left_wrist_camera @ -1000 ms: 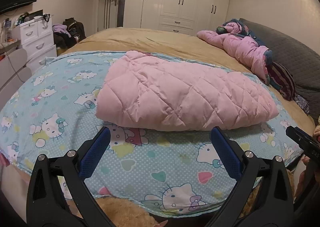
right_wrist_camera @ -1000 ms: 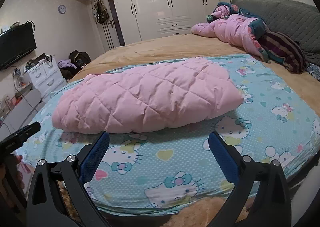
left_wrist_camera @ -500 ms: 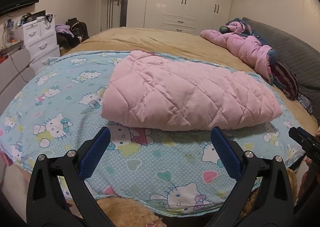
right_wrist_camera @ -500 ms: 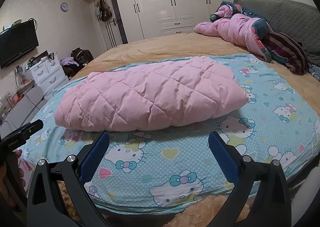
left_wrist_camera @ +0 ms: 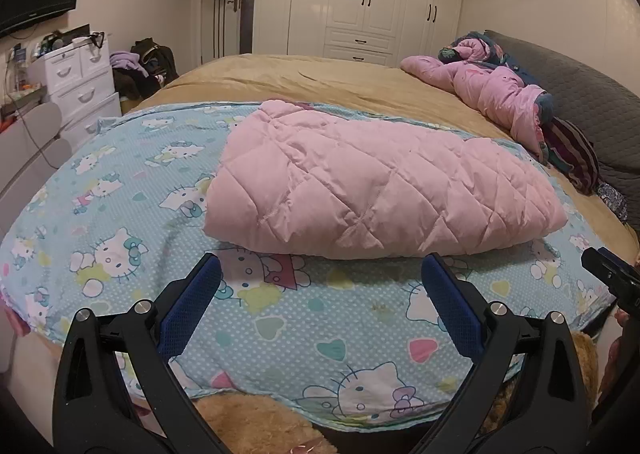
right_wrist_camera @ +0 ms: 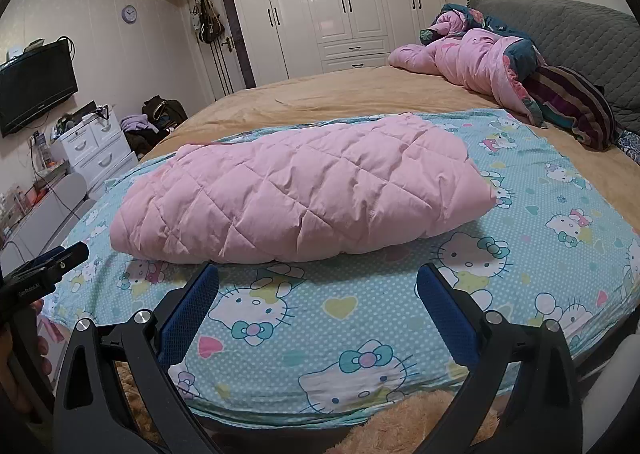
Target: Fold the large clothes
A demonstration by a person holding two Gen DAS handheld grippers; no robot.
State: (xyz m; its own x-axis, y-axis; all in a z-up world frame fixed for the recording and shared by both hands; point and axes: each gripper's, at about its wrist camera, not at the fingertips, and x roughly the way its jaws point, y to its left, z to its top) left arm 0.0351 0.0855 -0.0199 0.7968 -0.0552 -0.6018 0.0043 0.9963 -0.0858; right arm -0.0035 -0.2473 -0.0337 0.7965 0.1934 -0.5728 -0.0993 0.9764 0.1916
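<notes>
A pink quilted jacket lies folded in a long puffy bundle on a blue Hello Kitty sheet. It also shows in the right wrist view on the same sheet. My left gripper is open and empty, held just short of the bundle's near edge. My right gripper is open and empty, also just short of the near edge. Each gripper shows at the edge of the other's view: the right one and the left one.
A tan bedspread covers the bed beyond the sheet. A crumpled pink duvet and striped cloth lie by the grey headboard. White drawers stand left, wardrobes at the back. A brown plush lies below the sheet's front edge.
Both grippers have drifted slightly, so the bundle sits a little further right and lower in each view. The jacket itself has not moved. Both stay open.
</notes>
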